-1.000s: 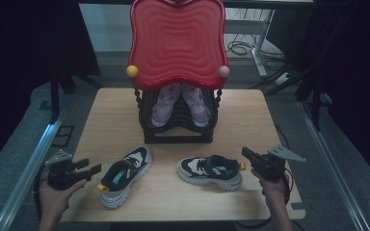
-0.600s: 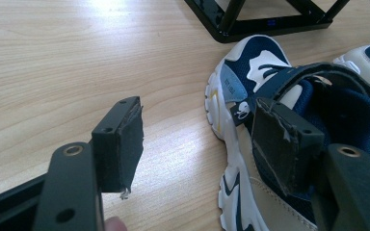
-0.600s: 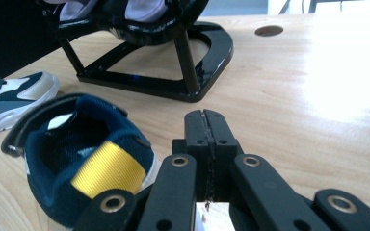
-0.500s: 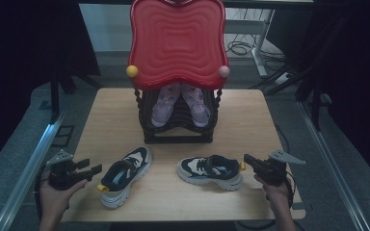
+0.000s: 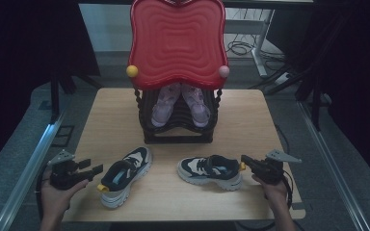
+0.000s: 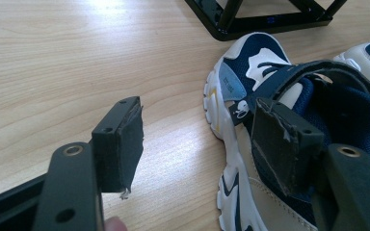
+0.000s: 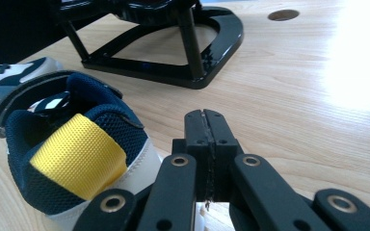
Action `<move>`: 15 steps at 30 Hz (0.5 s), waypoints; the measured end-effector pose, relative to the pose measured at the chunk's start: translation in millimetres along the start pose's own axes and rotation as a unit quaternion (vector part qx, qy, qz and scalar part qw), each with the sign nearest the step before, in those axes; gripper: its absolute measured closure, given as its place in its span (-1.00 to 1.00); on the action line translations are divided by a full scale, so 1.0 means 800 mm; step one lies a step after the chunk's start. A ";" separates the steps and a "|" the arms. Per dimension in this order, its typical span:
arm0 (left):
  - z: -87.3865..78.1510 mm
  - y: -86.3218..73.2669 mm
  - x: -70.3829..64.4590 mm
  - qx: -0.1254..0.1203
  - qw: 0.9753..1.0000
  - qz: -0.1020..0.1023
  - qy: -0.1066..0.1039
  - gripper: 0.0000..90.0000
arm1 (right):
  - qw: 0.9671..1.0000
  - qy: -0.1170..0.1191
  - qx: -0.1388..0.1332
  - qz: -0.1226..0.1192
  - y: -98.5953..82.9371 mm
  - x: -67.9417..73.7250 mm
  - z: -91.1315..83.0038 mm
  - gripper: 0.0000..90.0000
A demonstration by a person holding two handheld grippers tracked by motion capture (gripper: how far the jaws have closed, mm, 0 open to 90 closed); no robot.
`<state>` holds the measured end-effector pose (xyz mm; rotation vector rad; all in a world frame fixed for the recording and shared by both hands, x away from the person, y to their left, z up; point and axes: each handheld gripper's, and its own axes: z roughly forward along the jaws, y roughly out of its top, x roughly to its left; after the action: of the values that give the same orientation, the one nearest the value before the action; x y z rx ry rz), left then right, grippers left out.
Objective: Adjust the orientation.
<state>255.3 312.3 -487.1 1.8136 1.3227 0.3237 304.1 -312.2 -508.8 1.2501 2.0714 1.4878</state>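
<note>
While two sneakers (image 5: 209, 172) lie before the black rack (image 5: 178, 130) (pink pair inside): left gripper (image 5: 92, 171) spread, right gripper (image 5: 247, 160) pressed together

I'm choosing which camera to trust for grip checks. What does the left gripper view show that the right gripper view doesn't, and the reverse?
Left gripper view: the left gripper with jaws open, one jaw beside the left shoe, the other over its opening, with its strap across the top. Right gripper view: the right gripper with jaws shut, just behind the right shoe and its yellow heel tab, plus a round hole in the table. Both: the wooden table and the black rack base.
</note>
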 end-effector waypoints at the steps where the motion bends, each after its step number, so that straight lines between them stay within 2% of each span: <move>1: 0.000 0.000 0.000 0.001 1.000 0.001 0.000 -0.21 | 1.000 0.004 0.001 0.002 0.000 0.000 0.002 1.00; 6: 0.001 -0.001 0.001 0.002 1.000 -0.001 0.001 -0.21 | 1.000 0.013 0.007 -0.012 -0.001 0.003 0.010 1.00; 15: -0.002 0.000 0.001 -0.002 1.000 -0.001 0.002 -0.21 | 0.999 0.024 0.012 -0.018 -0.002 0.008 0.014 1.00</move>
<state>254.6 314.0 -486.2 1.8085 1.3254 0.3301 307.3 -300.7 -513.3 1.1915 2.1361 1.4963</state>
